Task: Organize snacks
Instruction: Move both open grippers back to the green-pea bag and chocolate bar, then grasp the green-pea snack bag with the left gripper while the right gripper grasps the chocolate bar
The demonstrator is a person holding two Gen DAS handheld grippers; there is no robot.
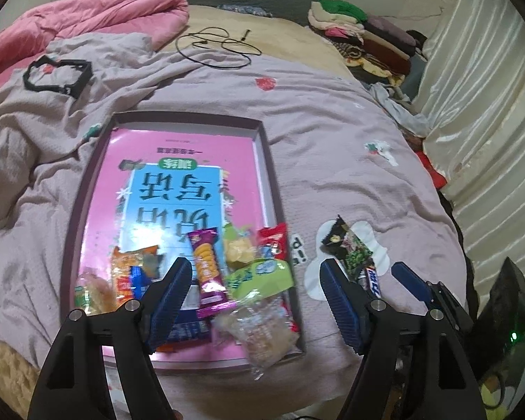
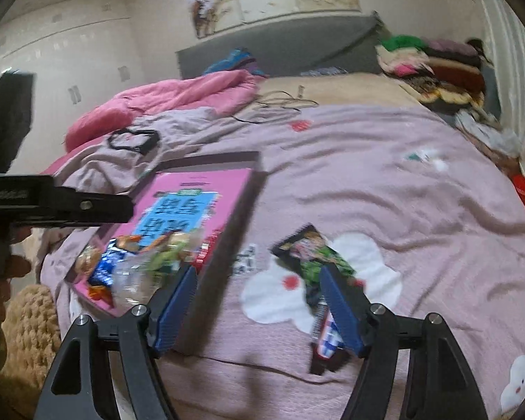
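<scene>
Both jaws stand apart and empty: left hand-held gripper [image 1: 253,287] over the tray [image 1: 267,161] on the bed [image 1: 350,147], right hand-held gripper [image 2: 259,297] near two loose snack packets [image 2: 315,255] lying beside it. Risk: a slack wrapper slips on the soft blanket. Roughly eight packets [image 1: 208,269] crowd the tray's near end.
</scene>
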